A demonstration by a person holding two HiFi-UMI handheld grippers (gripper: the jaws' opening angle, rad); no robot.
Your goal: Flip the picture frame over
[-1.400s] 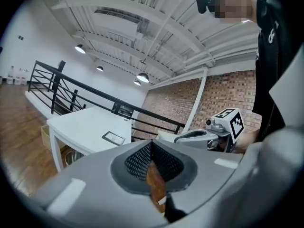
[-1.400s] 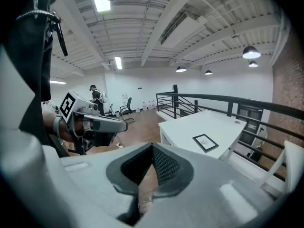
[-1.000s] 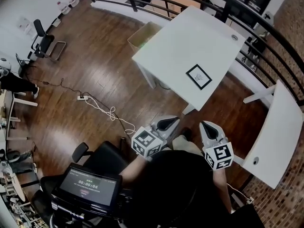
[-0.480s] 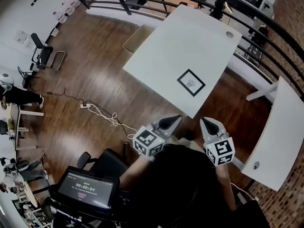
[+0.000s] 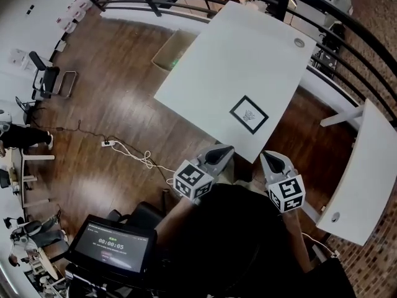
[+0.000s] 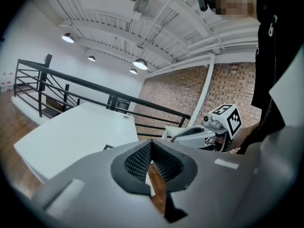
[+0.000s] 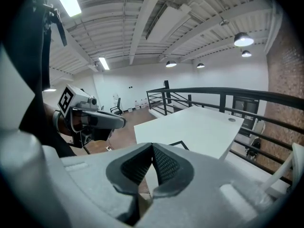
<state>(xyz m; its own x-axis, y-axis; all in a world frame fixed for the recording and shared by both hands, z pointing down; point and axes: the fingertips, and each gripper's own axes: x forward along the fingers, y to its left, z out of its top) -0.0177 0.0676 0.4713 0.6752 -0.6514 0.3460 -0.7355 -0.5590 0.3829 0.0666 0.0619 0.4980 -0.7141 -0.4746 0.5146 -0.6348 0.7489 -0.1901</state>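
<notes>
Head view looks steeply down on a white surface [image 5: 229, 61] set cornerwise, one corner pointing toward the person. The picture frame [image 5: 249, 114] lies flat on it, close to that near corner and nearer the surface's right edge than its left. It is a thin black frame around a white mat with a small dark drawing in the middle, so the picture side faces up. Its sides run parallel to the surface's edges, and its slightly longer side seems to follow the near-left edge, though the shape is close to square.

Both tools are in the air just short of the near corner, off the surface and apart from the frame. The left hand-held gripper [image 5: 223, 149] points toward the corner from the left, and the right hand-held gripper [image 5: 268, 157] points toward it from the right. In the left gripper view the ribbed pads [image 6: 164, 161] meet at the tip with nothing between them. In the right gripper view the jaws are likewise pressed together and empty, with a corner of the frame showing just above them.

A small round grommet [image 5: 299, 42] sits near the surface's far corner.
</notes>
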